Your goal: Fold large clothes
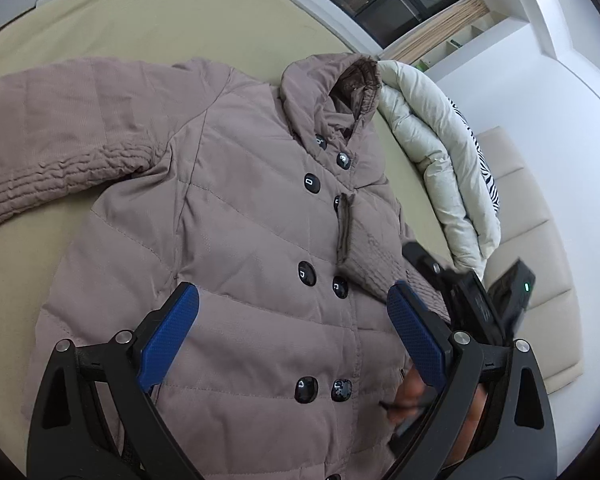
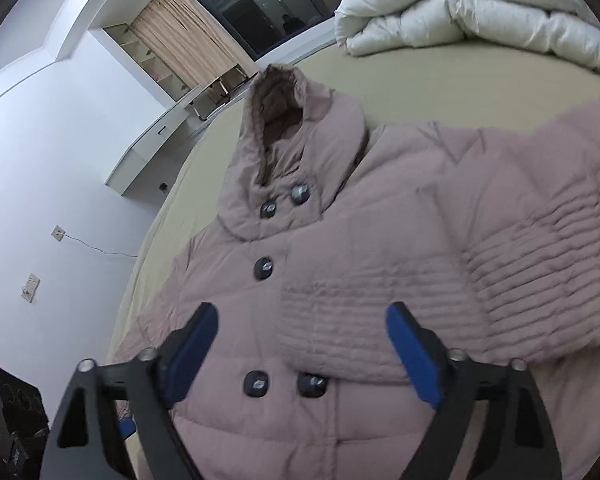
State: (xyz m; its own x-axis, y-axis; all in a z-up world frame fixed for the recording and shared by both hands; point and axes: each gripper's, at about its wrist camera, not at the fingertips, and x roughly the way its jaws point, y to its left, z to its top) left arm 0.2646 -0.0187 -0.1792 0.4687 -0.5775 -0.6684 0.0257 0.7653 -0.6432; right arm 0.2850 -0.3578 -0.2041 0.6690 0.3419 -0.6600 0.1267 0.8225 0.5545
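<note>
Taupe puffer coat (image 1: pixel 228 240) lies front-up on beige bed (image 1: pixel 140 28), one sleeve folded across chest. Left gripper (image 1: pixel 292 336) and right gripper (image 2: pixel 302 354) hover over it, jaws wide, holding nothing.

- The coat (image 1: pixel 236 240) runs off the bottom edge in both views, its hem out of sight.
- The sleeve (image 2: pixel 440 292) folded over the coat's front covers some buttons.
- The right gripper (image 1: pixel 480 296) beside the coat is partly hidden.
</note>
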